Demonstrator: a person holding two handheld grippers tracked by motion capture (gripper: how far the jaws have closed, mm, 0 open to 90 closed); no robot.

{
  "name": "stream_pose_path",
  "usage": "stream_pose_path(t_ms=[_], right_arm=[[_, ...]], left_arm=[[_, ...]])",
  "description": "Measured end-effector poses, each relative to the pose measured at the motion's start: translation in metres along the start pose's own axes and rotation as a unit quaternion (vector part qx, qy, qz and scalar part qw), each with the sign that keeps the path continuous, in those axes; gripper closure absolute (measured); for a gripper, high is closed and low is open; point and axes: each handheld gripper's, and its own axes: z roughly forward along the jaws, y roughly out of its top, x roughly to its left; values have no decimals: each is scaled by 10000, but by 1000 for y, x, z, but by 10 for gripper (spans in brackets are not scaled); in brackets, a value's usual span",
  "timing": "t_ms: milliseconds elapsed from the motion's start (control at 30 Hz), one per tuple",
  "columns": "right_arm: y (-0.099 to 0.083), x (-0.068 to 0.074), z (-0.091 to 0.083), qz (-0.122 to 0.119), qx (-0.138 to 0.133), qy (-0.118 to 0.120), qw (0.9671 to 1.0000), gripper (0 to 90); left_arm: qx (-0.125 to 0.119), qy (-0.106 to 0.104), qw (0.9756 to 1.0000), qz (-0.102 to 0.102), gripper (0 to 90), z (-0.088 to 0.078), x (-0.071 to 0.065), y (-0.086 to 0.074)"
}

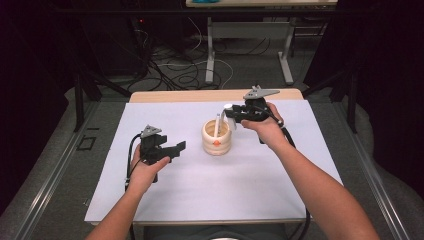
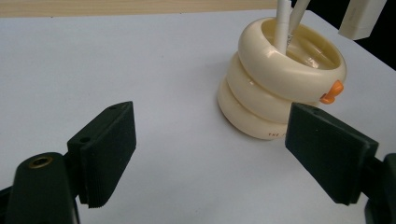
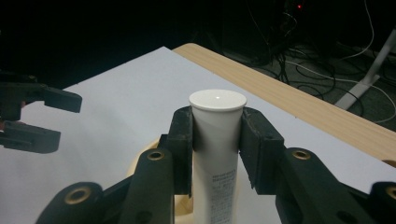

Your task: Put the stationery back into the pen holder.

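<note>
The cream ringed holder [image 1: 216, 138] stood near the middle of the white sheet [image 1: 250, 175], with bare sheet open on every side of it; the sheet's far edge, where a strip of wooden tabletop [image 1: 200, 95] showed, lay closest behind it, and the near edge was well away. One holder stood there, built of three stacked rounded rings with a small orange tab [image 2: 332, 91] on its side. Two white pens [image 2: 283, 23] leaned inside it.

One white tube [image 3: 217, 140] hung just above and behind the holder's rim, upright, cap end up, smooth and cylindrical with fine grey print low on its body. The right gripper [image 1: 233, 113] pinched it, both pads pressed flat against the tube just beneath the cap.

The left gripper [image 1: 175, 150] sat to the left of the holder, near it but apart, jaws spread wide with nothing between them, pointed toward the holder's base over bare sheet.
</note>
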Motion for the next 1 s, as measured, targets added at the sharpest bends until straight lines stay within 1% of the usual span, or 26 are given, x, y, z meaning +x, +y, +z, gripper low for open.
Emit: stream_pose_path(t_ms=[67,167,233,267,333,467,533,600,633,667,933,1000], right_arm=[[1,1,1,-19,-74,37,10000,673],[2,4,1,76,-173,107,9998,673],[2,6,2,116,-250,126,9995,673],[2,6,2,129,-278,144,9994,673],[3,9,3,149,-327,157,9992,673],[4,12,4,112,-458,214,9987,673],[4,15,6,153,-491,233,9984,673],[4,18,7,132,-505,249,9983,673],[4,18,8,83,-520,261,9983,673],[3,20,9,122,-518,260,9982,673],[-1,26,18,93,-573,293,9979,673],[-3,28,20,116,-595,301,9977,673]], left_arm=[[-4,-1,10000,1,163,0,0,0],[3,-5,10000,-14,163,0,0,0],[2,-6,10000,-19,162,0,0,0],[42,-25,10000,-17,162,-1,0,0],[17,-10,10000,-20,162,0,0,0],[5,-3,10000,-25,161,0,0,0],[-7,-5,10000,-22,161,0,1,0],[1,1,10000,-19,161,0,1,0],[5,1,10000,-22,161,0,1,0],[5,4,10000,-21,161,0,1,0],[6,26,10000,-40,160,-1,2,0],[2,35,10000,-41,157,-1,2,0]])
